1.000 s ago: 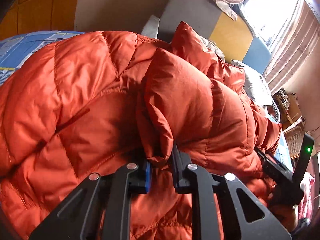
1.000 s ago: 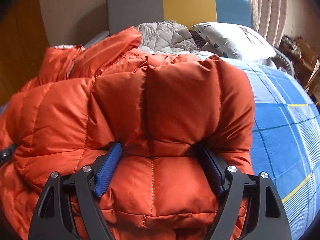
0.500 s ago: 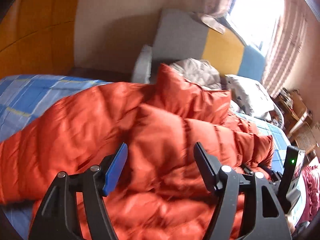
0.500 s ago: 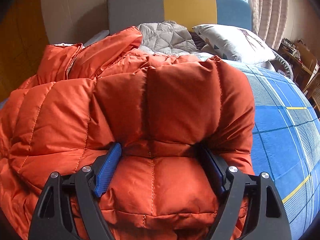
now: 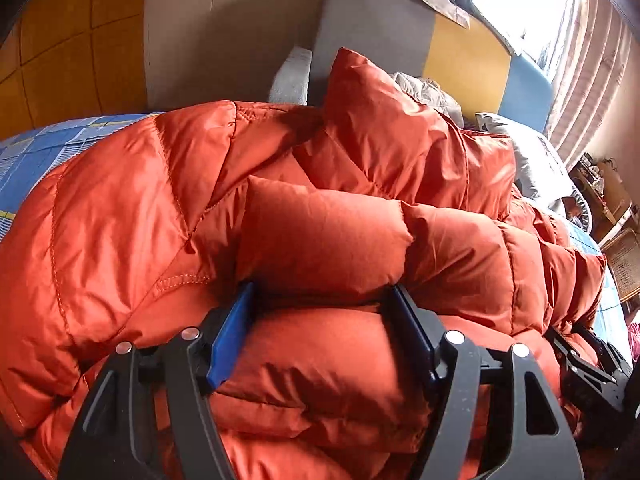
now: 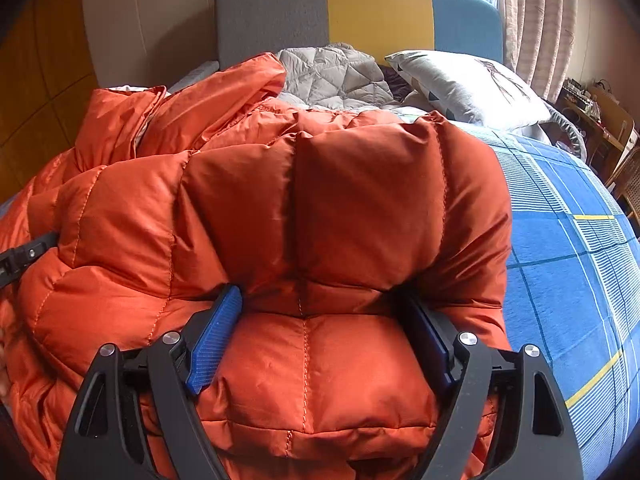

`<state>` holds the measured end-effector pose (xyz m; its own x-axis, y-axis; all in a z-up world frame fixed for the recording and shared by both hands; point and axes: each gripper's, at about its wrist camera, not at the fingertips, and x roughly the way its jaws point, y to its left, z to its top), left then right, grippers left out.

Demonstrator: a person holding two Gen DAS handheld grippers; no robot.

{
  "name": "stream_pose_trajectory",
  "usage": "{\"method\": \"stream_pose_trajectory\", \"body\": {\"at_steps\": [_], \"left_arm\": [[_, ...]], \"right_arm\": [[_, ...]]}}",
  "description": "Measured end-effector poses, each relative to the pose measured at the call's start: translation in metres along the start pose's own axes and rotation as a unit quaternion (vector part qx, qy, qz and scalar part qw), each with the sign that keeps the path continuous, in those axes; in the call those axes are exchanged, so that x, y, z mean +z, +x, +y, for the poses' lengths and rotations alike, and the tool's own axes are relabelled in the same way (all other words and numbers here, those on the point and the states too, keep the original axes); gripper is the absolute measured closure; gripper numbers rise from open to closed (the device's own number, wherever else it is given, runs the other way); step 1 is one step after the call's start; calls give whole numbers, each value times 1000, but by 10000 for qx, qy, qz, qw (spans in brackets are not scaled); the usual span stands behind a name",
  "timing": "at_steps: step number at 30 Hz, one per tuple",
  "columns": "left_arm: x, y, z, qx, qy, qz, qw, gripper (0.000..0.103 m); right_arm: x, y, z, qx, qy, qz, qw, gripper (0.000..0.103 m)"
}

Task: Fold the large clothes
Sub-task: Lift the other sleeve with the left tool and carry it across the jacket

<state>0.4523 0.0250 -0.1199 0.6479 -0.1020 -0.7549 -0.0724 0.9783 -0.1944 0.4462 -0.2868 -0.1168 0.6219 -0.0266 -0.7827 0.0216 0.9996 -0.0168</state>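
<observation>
Left wrist view: the orange down jacket (image 5: 320, 240) lies folded on the bed (image 6: 560, 260), its long axis running across between both grippers. Left gripper (image 5: 320, 320) and right gripper (image 6: 320, 320) jaws stand wide, each straddling a padded fold.

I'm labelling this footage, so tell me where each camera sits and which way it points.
Left wrist: on the left gripper, looking along its fingers across the orange down jacket toward the headboard.
Right wrist: on the right gripper, facing the same way, blue bedspread alongside.
Shared: jacket, headboard, pillow.
</observation>
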Motion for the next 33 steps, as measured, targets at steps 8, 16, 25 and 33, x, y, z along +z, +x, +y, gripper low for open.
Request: {"method": "stream_pose_trajectory", "body": {"at_steps": [8,16,25,33], "left_arm": [[-10,-42,19,-59,-717,-80,9974,26],[-64,-125,98,70,-1595,-374,9865,26],[-141,-198,230,716,-2972,-511,9508,30],[-196,-233,330,991,-4413,-836,8880,40]], "right_arm": [[-1,0,2,-63,-47,11,10000,23],[-1,-2,4,-111,-84,27,9999,23],[-2,-6,5,-194,-127,9,9997,22],[-4,-8,7,-252,-162,5,9996,21]]}}
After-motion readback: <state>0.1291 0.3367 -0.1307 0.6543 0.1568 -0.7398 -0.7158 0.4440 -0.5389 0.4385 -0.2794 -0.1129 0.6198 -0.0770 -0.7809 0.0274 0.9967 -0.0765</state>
